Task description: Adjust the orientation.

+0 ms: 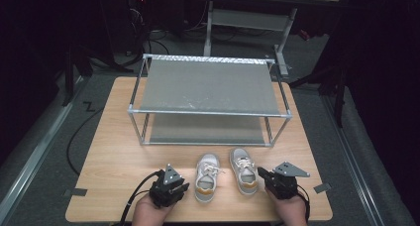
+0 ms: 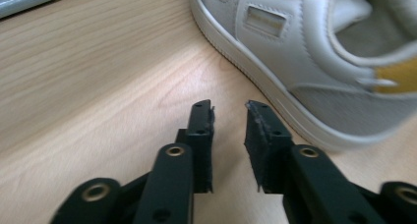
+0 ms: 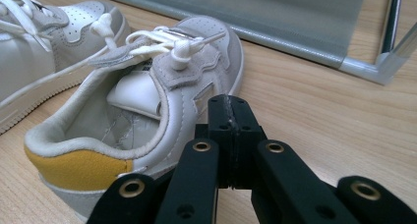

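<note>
Left tool (image 2: 230,111) open, empty; right tool (image 3: 230,108) closed, empty; shoes (image 1: 207,177) between; rack (image 1: 208,84) beyond.

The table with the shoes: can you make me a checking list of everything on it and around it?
Surface: wooden table, bare wood around the things on it.
Job's things: left shoe and right shoe, white with yellow heels, side by side, toes toward the two-shelf rack, both shelves bare.
Clutter: two grey tape tabs, one at the left edge and one at the right.
Grippers: left gripper open, nothing between the jaws, beside the left shoe; right gripper shut on nothing, beside the right shoe.
Cables: black cable trailing from the left gripper.
Surroundings: dark room, grey floor, another table frame behind.
</note>
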